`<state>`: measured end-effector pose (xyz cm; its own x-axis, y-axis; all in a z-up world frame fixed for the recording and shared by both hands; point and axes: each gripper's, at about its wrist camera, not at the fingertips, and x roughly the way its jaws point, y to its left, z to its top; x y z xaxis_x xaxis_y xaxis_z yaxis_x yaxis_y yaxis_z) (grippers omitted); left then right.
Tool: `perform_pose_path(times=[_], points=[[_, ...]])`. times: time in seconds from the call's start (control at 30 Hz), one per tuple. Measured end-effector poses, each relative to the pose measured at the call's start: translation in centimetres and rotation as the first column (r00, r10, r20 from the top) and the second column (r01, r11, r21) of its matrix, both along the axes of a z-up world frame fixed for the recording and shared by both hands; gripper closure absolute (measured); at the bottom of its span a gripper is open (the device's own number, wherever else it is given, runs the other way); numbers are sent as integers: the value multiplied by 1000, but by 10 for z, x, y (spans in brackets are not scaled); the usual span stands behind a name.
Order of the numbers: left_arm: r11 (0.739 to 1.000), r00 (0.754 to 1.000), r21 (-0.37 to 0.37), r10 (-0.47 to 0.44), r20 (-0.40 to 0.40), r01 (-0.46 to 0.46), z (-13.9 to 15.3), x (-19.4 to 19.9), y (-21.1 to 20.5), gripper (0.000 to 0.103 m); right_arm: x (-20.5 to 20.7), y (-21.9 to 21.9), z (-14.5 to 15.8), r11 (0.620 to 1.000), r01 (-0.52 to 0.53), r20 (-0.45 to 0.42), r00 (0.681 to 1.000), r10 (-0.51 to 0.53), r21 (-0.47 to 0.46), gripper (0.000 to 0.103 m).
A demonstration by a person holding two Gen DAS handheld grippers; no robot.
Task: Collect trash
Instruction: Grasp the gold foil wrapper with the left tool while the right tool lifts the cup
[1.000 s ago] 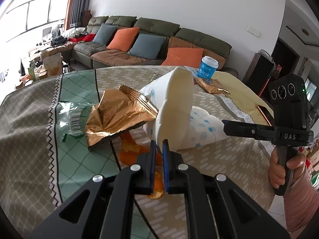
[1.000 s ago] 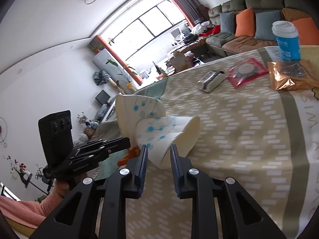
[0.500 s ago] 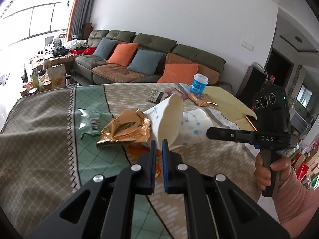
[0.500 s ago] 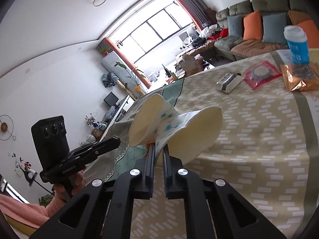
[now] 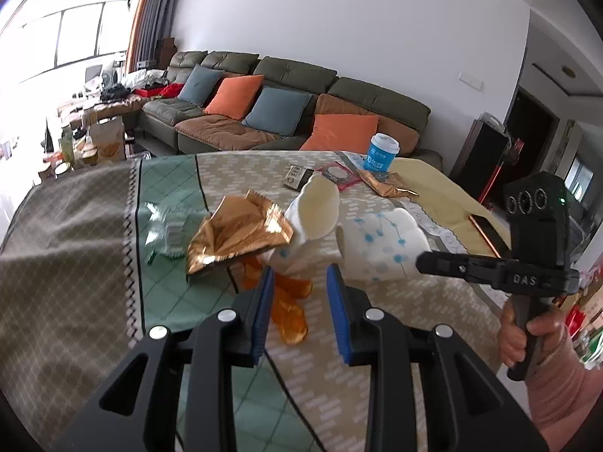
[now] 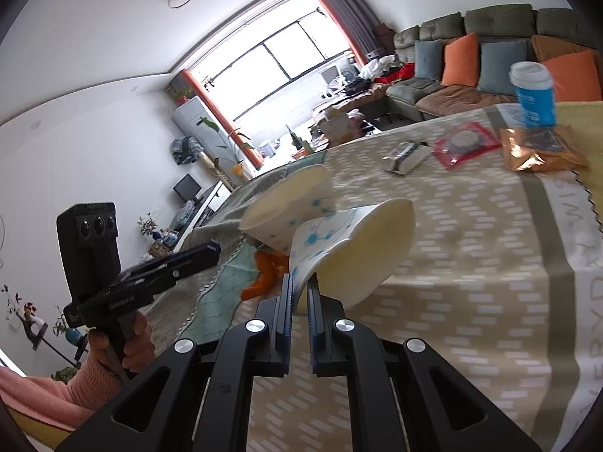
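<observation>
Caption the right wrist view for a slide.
Right gripper pinching a crushed paper cup above the patterned tablecloth.

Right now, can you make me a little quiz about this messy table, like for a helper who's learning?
1. True or false: the right gripper is pinching a crushed paper cup.
2. What orange scraps lie on the tablecloth under the left gripper?
3. Which stands upright? A) blue cup with white lid B) gold wrapper C) red packet

Key: 1 true. 2 orange peel. 3 A.
</observation>
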<state>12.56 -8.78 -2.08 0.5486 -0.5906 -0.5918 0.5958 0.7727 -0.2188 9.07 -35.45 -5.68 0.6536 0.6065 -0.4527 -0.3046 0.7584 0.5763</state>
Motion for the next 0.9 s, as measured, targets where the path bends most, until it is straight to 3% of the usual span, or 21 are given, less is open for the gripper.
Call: perform_pose_path(times=[0.2, 0.33, 0.4, 0.43, 0.5, 0.57, 0.67, 0.9], points=[[1000, 999, 23, -7, 49, 6, 13, 13, -19, 61, -4, -18, -1, 999, 40, 3, 999, -40, 16, 96], [999, 999, 47, -3, 40, 1, 15, 32, -29, 61, -3, -18, -1, 999, 37, 8, 999, -38, 27, 96], [997, 999, 79, -4, 32, 2, 11, 39, -37, 66, -2, -18, -2, 999, 35, 8, 999, -35, 32, 96], [996, 1000, 89, -7, 25, 4, 11, 42, -40, 74, -1, -19, -2, 999, 34, 8, 999, -34, 34, 96], [994, 1000, 112, -14, 4, 14, 5, 47, -45, 79, 1, -18, -3, 999, 31, 8, 999, -32, 39, 96], [990, 1000, 137, -17, -3, 17, 1, 48, -49, 90, 0, -18, -3, 999, 32, 8, 999, -32, 39, 96], [990, 1000, 144, -13, 5, 12, -2, 43, -49, 95, 0, -18, -2, 999, 34, 10, 999, -35, 38, 96], [998, 1000, 67, -14, 20, 13, 7, 22, -32, 97, -5, -13, 10, 999, 38, 48, 998, -40, 29, 96]])
